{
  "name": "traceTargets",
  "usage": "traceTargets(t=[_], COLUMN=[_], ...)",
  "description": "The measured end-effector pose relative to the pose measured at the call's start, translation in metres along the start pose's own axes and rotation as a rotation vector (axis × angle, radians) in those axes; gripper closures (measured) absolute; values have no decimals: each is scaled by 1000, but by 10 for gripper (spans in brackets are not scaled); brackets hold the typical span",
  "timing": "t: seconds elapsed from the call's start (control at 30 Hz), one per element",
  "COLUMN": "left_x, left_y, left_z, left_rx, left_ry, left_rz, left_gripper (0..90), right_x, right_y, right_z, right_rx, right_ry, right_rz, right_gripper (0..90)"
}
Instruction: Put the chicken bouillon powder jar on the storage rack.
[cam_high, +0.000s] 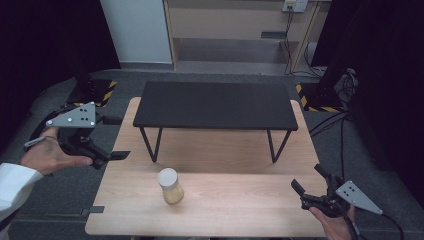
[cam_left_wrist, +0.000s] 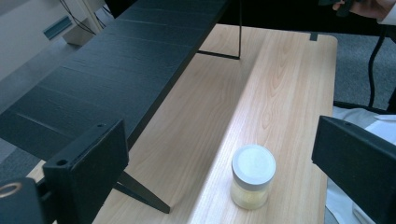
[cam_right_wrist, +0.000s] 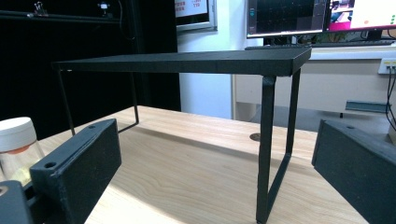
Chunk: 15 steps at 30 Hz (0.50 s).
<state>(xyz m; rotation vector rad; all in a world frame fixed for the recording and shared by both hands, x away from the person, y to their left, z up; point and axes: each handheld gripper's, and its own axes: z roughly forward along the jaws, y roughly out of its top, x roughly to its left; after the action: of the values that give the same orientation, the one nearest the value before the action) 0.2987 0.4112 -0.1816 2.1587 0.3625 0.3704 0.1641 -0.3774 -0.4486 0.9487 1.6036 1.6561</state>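
Your jar (cam_high: 170, 186) stands upright on the table (cam_high: 240, 200), white lid on, yellowish contents inside, just before the black shelf (cam_high: 215, 105).

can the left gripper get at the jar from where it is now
Probably yes: the left gripper is open off the table's left edge, and bare wood lies between it and the jar; the black shelf stands farther back.

The table (cam_high: 240, 200) is pale smooth wood. On it, the shelf (cam_high: 215, 105) is matt black grained board on thin metal legs. Before it, the clear jar (cam_high: 171, 186) has a matt white lid.
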Motion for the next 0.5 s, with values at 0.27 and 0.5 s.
traceTargets(t=[0.27, 0.5], left_x=[1, 1], left_y=[4, -4], left_z=[14, 43], left_rx=[57, 122], left_ry=[-17, -59], left_rz=[21, 42], left_gripper=[28, 33], right_x=[0, -1], right_y=[0, 0], right_z=[0, 0], right_rx=[-3, -4], right_ry=[1, 8], right_rz=[-2, -5], right_gripper=[16, 20])
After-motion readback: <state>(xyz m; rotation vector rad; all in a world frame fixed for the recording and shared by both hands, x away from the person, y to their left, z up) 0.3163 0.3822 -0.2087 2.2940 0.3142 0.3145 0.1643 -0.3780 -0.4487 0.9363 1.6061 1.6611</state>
